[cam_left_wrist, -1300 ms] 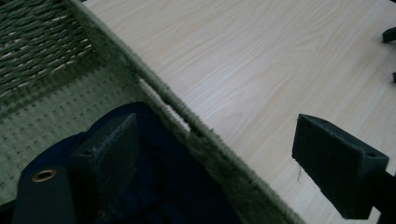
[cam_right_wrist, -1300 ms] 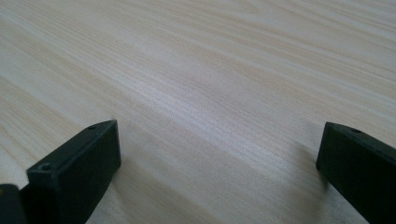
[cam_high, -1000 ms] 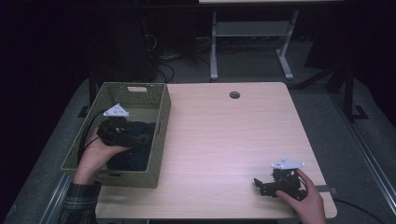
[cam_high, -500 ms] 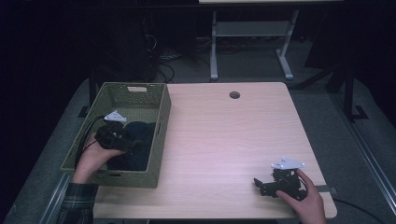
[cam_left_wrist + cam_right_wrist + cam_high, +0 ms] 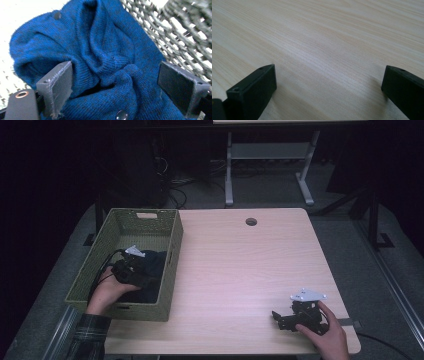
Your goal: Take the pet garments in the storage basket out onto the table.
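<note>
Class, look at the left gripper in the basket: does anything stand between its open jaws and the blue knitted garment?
Nothing visible does. The left gripper is open with its jaws either side of a fold of the blue knitted garment inside the green basket.

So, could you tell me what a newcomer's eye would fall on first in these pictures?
Probably the blue knitted garment, bunched in the green woven basket at the table's left edge, with the left tongs open around its folds. Next, the right tongs, open and resting on the bare wooden table near its front right corner.
</note>
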